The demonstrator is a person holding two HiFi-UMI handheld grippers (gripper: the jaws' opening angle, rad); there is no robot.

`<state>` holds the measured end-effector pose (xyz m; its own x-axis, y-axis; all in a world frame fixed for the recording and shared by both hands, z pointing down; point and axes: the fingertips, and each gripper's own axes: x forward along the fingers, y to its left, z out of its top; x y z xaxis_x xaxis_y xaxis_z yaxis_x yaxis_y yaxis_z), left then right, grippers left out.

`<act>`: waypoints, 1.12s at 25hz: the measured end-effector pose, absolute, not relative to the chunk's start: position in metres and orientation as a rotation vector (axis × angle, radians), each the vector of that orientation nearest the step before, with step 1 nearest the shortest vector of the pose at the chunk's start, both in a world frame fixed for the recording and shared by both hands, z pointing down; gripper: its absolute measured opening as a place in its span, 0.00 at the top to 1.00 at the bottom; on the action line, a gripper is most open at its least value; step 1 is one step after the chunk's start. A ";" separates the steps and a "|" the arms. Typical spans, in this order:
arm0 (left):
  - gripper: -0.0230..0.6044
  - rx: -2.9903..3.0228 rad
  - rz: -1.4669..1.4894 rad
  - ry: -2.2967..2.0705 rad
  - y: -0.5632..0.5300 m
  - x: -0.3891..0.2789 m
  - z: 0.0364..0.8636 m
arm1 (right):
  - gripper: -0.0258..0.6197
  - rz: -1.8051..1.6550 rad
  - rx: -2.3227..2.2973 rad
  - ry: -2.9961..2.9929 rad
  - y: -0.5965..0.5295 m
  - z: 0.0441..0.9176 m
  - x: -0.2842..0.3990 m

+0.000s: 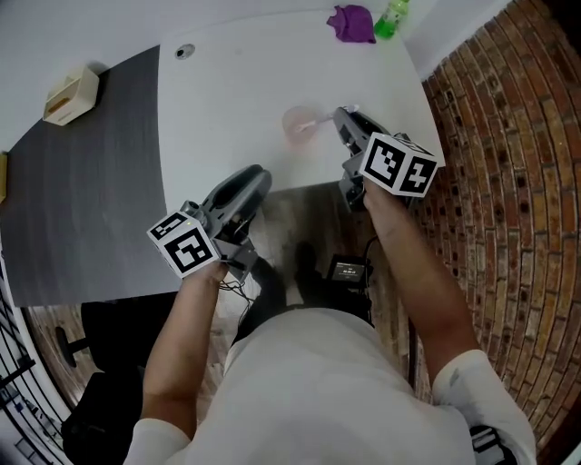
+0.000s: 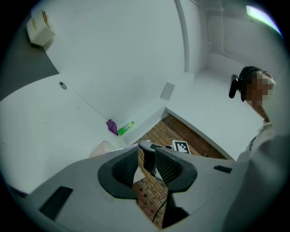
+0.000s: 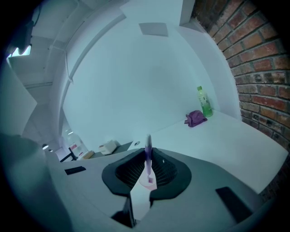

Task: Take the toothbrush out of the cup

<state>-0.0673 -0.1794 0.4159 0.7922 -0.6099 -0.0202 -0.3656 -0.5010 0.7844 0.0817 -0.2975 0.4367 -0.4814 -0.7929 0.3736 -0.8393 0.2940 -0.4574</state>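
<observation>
Task status: not complete; the extraction step is pending. At the far left of the head view, a beige box (image 1: 71, 93) sits beside a grey mat (image 1: 82, 182); neither is involved. The left gripper (image 1: 254, 177) hovers over the near edge of the white table (image 1: 227, 91), well apart from the work area. In its own view the jaws stand apart with nothing between them, and only brick floor and the other tool show through the gap; this unit is released and idle. Further right, the pink cup (image 1: 298, 123) stands upright on the table. The toothbrush (image 3: 147, 154) stands inside it, and its handle rises above the rim. The right gripper (image 1: 342, 118) is positioned at the cup. Its own view shows the toothbrush handle upright between the two ribbed pads (image 3: 131, 170), with the cup rim visible below. A gap remains between the jaws, so the tool reads as released, straddling the handle rather than clenched on it; contact on either side cannot be confirmed. At the far edge of the table lie a purple cloth (image 1: 352, 23) and a green bottle (image 1: 392, 18), clear of the operation. Done: approach and alignment of the right gripper on the handle. Remaining, as judged from this position: close the jaws on the handle, lift the toothbrush straight up until it clears the rim, and move it away without tipping the cup.
</observation>
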 end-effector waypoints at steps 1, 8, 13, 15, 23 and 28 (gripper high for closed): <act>0.80 2.152 -0.378 -0.719 -0.178 -0.066 0.414 | 0.87 0.945 1.563 -2.472 -0.296 0.434 0.083; 0.80 2.170 -0.399 -0.706 -0.169 -0.062 0.400 | 0.87 0.959 1.586 -2.497 -0.285 0.420 0.088; 0.80 2.195 -0.427 -0.700 -0.164 -0.060 0.385 | 0.87 0.939 1.587 -2.524 -0.276 0.406 0.090; 0.80 2.200 -0.436 -0.698 -0.162 -0.061 0.381 | 0.87 0.935 1.588 -2.529 -0.274 0.404 0.090; 0.80 2.216 -0.459 -0.699 -0.155 -0.063 0.369 | 0.88 0.945 1.599 -2.548 -0.263 0.396 0.094; 0.80 2.228 -0.479 -0.690 -0.151 -0.065 0.360 | 0.87 0.950 1.612 -2.571 -0.255 0.386 0.094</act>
<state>-0.0654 -0.1508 0.3597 0.7852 -0.6066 -0.1248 -0.3292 -0.5795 0.7456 0.0941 -0.2548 0.3861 -0.4855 -0.8308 0.2720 -0.8080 0.3077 -0.5024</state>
